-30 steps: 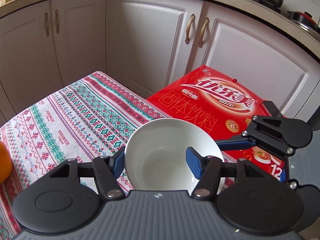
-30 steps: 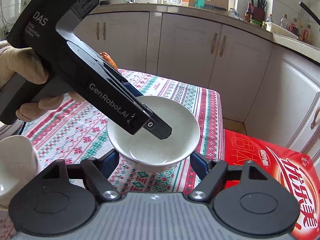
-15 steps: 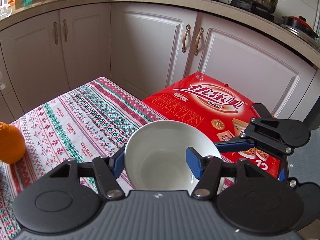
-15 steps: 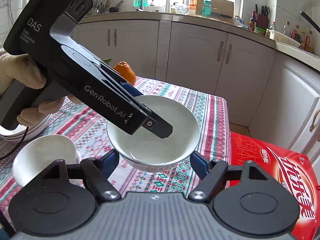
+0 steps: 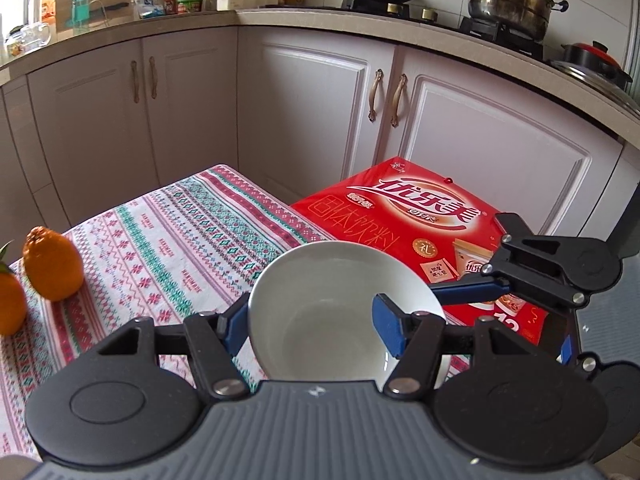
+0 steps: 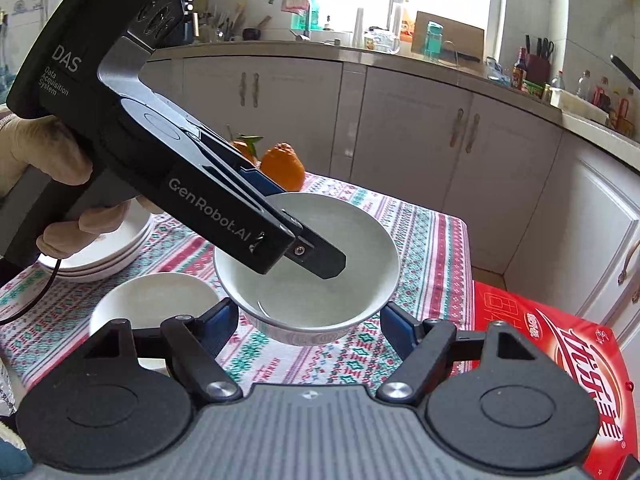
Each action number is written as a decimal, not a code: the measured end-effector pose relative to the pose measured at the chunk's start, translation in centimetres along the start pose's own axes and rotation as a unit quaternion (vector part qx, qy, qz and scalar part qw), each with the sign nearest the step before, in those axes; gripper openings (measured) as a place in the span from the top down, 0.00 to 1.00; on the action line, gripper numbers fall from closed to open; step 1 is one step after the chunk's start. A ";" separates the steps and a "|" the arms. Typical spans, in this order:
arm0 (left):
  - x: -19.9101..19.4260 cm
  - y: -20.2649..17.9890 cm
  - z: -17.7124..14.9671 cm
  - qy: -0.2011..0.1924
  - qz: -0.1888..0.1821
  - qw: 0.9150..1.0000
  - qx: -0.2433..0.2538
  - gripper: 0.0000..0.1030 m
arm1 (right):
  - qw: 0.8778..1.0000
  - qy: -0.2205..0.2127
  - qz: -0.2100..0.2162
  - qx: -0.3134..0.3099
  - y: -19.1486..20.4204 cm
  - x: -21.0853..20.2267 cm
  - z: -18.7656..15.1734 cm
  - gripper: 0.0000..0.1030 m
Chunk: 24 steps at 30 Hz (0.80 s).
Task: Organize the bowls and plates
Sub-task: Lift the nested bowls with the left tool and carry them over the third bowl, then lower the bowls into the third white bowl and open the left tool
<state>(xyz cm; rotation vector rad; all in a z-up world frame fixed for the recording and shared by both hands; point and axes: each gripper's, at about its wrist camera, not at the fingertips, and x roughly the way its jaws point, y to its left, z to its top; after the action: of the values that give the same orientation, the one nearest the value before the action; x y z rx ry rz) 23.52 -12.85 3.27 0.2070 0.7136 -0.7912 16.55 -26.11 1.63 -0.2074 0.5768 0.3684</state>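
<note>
At the far left of the right wrist view a stack of plates (image 6: pixel 100 256) already sits on the worktop (image 6: pixel 424 248), partly hidden behind your gloved hand (image 6: pixel 52 168); I judge that part of the sorting done, though how many plates are in it I cannot tell; just in front of it a second bowl (image 6: pixel 152 300) rests alone on the patterned cloth, not yet nested with anything, and it looks like the likely place for the one you carry; two oranges (image 6: pixel 282 166) stand behind, near the far edge, and are no part of the job.

In the middle, the white bowl (image 6: pixel 308 276) is lifted clear of the cloth; your left gripper (image 5: pixel 310 326) pinches its wall, one blue pad outside the rim and the other inside, so it is closed on the bowl; your right gripper (image 6: pixel 308 320) has its jaws spread to either side of the bowl's base, the pads apart from it and gripping nothing.

To the right, the red box (image 6: pixel 560 348) lies beside the worktop's edge and below it, untouched.

So the task seems partly along: plates gathered, one bowl in the air, one waiting; what is left, as I read it, is setting the carried bowl into the other; the one-sided pinch could let it tip.
</note>
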 end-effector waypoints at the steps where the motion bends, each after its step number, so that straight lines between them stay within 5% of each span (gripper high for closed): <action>1: -0.4 0.0 -0.2 -0.002 0.002 1.000 -0.001 0.39 | 1.000 -0.001 0.002 -0.003 0.3 -0.2 0.0 0.21; 24: -5.6 1.4 -6.7 -0.009 0.042 0.997 -0.071 0.35 | 0.997 0.010 0.063 -0.047 7.0 -0.6 -0.4 0.21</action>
<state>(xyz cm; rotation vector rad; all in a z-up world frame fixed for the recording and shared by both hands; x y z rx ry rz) 18.36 -5.82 1.77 0.1013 0.7358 -0.6581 13.09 -20.03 1.05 -0.2649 0.5939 0.5175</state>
